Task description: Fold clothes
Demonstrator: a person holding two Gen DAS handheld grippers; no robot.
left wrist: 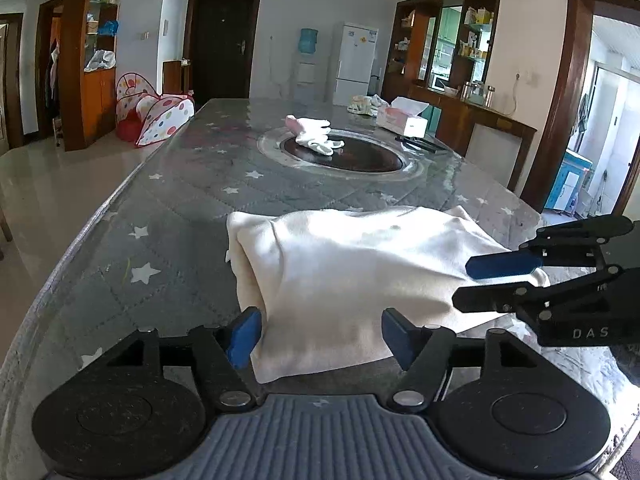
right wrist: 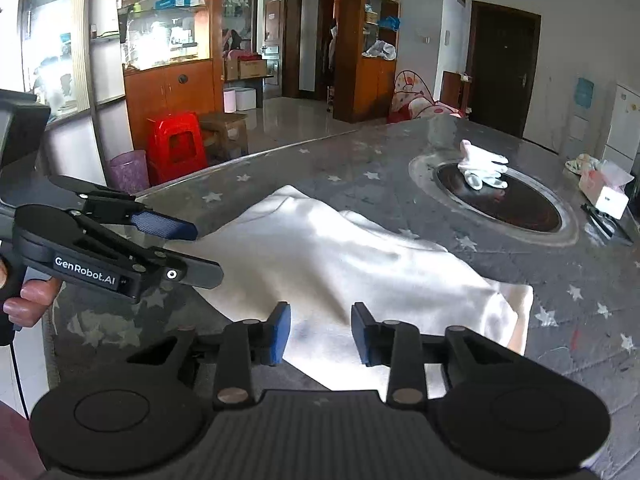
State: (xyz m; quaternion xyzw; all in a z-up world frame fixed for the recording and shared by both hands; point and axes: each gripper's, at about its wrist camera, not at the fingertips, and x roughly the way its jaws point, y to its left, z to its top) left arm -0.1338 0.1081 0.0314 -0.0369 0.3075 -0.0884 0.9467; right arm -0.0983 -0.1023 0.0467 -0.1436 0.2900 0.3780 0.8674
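Observation:
A cream-white garment (left wrist: 360, 268) lies partly folded on the grey star-patterned table (left wrist: 180, 200); it also shows in the right wrist view (right wrist: 340, 272). My left gripper (left wrist: 318, 338) is open, its blue pads on either side of the garment's near edge, holding nothing. It also shows from the side in the right wrist view (right wrist: 196, 248). My right gripper (right wrist: 320, 334) is open over the garment's near edge, empty. It enters the left wrist view (left wrist: 466, 280) from the right, over the garment's right corner.
A round dark inset (left wrist: 340, 152) in the table's middle carries white gloves (left wrist: 316, 134). A tissue box (left wrist: 404, 118) and dark utensils (left wrist: 420, 143) lie at the far right. A red stool (right wrist: 176, 144) and a purple bin (right wrist: 130, 172) stand beyond the table edge.

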